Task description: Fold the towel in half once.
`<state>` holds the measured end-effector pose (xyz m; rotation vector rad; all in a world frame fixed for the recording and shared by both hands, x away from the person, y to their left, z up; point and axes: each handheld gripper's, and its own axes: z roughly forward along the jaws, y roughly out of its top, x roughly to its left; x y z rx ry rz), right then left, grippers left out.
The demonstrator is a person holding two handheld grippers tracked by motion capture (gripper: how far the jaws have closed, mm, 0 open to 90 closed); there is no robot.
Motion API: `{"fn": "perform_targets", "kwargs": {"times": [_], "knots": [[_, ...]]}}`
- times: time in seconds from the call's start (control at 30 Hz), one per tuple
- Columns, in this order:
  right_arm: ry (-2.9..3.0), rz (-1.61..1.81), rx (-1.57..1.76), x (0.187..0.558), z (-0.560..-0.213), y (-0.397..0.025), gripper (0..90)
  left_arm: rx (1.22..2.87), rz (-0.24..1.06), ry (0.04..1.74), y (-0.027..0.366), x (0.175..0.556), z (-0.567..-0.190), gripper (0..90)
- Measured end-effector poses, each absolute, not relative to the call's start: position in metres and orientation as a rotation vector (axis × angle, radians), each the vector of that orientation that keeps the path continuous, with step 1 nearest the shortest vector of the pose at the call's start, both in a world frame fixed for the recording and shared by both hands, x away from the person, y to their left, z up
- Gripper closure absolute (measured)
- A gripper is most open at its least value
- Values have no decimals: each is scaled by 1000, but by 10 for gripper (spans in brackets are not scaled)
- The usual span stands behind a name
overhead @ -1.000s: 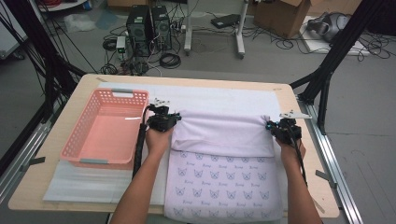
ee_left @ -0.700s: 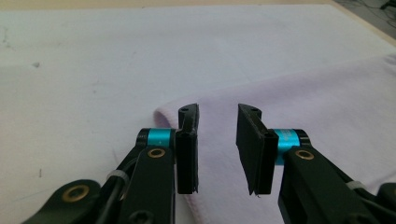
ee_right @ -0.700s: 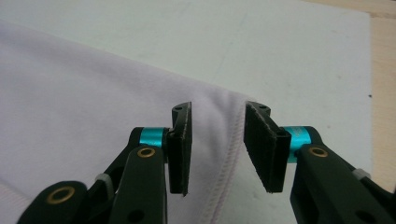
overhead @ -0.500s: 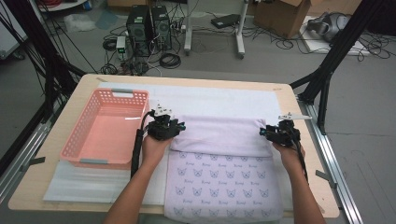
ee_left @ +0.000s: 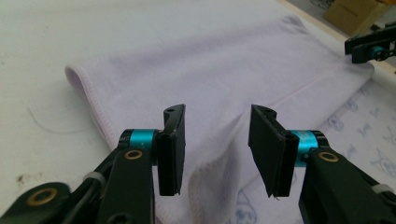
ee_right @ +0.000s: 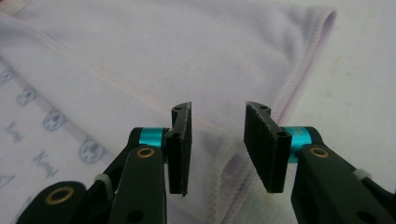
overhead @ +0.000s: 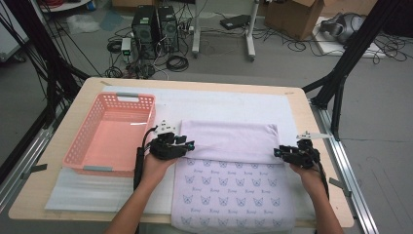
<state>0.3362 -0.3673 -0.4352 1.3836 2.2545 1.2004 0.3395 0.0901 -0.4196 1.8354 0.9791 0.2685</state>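
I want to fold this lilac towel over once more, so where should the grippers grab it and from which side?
Probably grip the towel at the two ends of its folded-over edge, the near corners by the left gripper and right gripper. Come in low from the person's side: both stand open there, and the hemmed edge lies flat facing them.

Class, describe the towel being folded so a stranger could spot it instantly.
Start at the pink basket on the wooden table. Right of it lies a pale lilac towel, far half folded over, between two open grippers; its butterfly-printed near part marks it out.
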Motion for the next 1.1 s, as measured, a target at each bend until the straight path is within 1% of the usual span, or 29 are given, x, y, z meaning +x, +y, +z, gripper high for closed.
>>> {"fn": "perform_targets", "kwargs": {"times": [0.07, 0.1, 0.17, 0.2, 0.23, 0.27, 0.3, 0.33, 0.47, 0.67, 0.8, 1.1], "knots": [[2248, 1174, 1368, 332, -437, -365, 659, 1838, 272, 983, 91, 336, -424, 557], [2241, 1165, 1365, 330, -438, -365, 691, 1851, 268, 992, 91, 335, -427, 563], [2236, 1150, 1365, 328, -441, -364, 754, 1877, 273, 1014, 91, 333, -433, 602], [2241, 1129, 1365, 327, -442, -363, 793, 1892, 275, 1036, 91, 332, -435, 671], [2239, 1121, 1360, 326, -442, -363, 814, 1900, 292, 1064, 91, 330, -438, 763], [2242, 1129, 1380, 325, -442, -363, 835, 1904, 295, 1078, 90, 329, -440, 831], [2241, 1131, 1380, 324, -442, -363, 845, 1913, 295, 1090, 90, 328, -441, 841], [2243, 1136, 1374, 323, -441, -363, 852, 1921, 309, 1088, 90, 325, -443, 849], [2202, 1182, 1353, 311, -441, -362, 858, 1857, 334, 1076, 96, 314, -443, 855], [2188, 1213, 1332, 295, -438, -361, 856, 1827, 340, 988, 106, 300, -440, 854], [2184, 1228, 1311, 282, -435, -361, 856, 1794, 329, 960, 111, 293, -438, 855], [2168, 1251, 1293, 258, -434, -363, 854, 1781, 315, 927, 113, 277, -438, 852]]}}
